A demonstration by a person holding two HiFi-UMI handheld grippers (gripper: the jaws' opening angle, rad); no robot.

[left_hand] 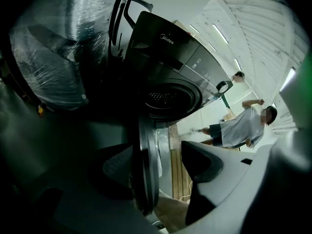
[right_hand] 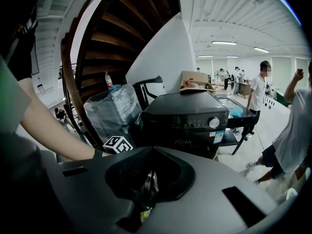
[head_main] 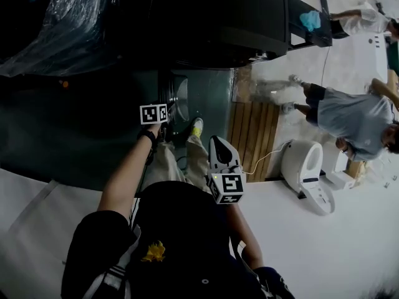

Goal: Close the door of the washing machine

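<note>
Washing machine (left_hand: 175,67) marked Midea; door (left_hand: 145,174) edge between left gripper (left_hand: 157,155) jaws, parted; right gripper (right_hand: 150,150) jaws closed.

Big open indoor hall, prob. a test lab/demo space, not a home: washer (right_hand: 187,116) ahead of right tool (right_hand: 151,150), wrapped goods (right_hand: 109,111) to its left, stairs (right_hand: 122,38) above, strip lights (right_hand: 224,43), loose toilet (head_main: 305,167), people (right_hand: 257,96) beyond.

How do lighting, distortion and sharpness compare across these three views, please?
Head view: underexposed, the washing machine nearly black against the bright floor. Left gripper view: dark, heavily fisheye-curved, the door close to the lens looks soft. Right gripper view: best lit, ceiling lights glaring, straight lines bowed toward the edges.
</note>
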